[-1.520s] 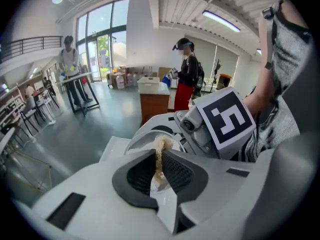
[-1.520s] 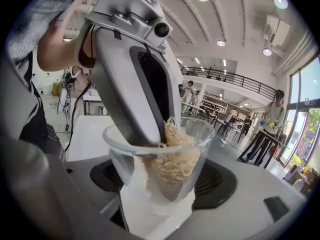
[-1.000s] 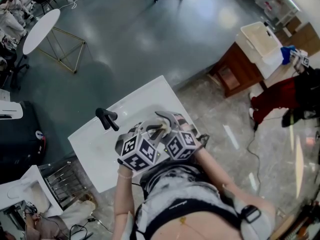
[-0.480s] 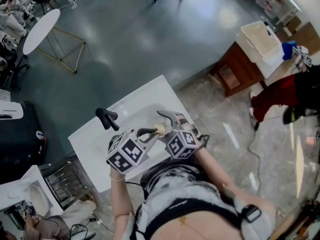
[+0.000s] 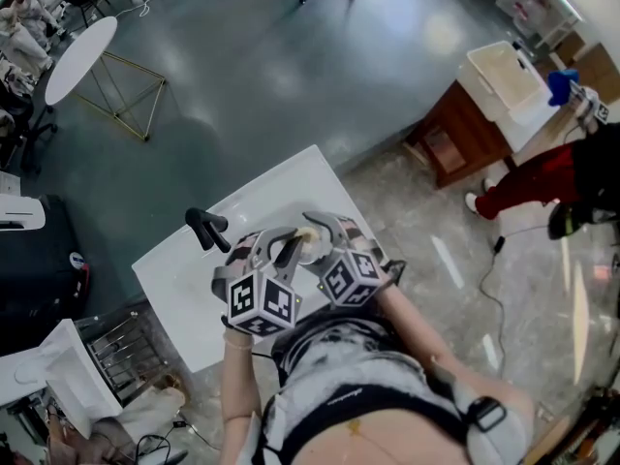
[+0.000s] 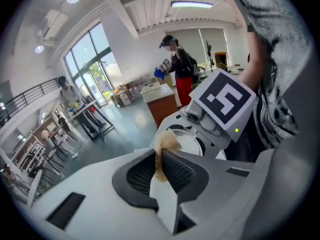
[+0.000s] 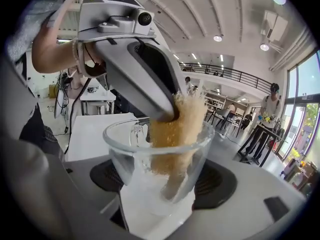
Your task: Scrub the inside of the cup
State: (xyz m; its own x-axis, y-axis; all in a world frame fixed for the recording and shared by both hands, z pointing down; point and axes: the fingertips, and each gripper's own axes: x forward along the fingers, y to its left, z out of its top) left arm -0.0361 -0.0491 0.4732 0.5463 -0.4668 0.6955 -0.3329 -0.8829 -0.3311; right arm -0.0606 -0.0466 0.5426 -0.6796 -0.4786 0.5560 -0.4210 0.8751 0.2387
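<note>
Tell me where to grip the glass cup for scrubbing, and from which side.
Grip the glass cup low across its round walls, coming in from the side, as the right hand-held gripper does: that leaves the open mouth free for the sponge.

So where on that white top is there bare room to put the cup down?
Two bare patches on the white top: the far corner beyond both tools, and the left stretch between the black tap and the near edge. The middle is crowded: the left tool holds a sponge inside the glass cup gripped by the right tool.
</note>
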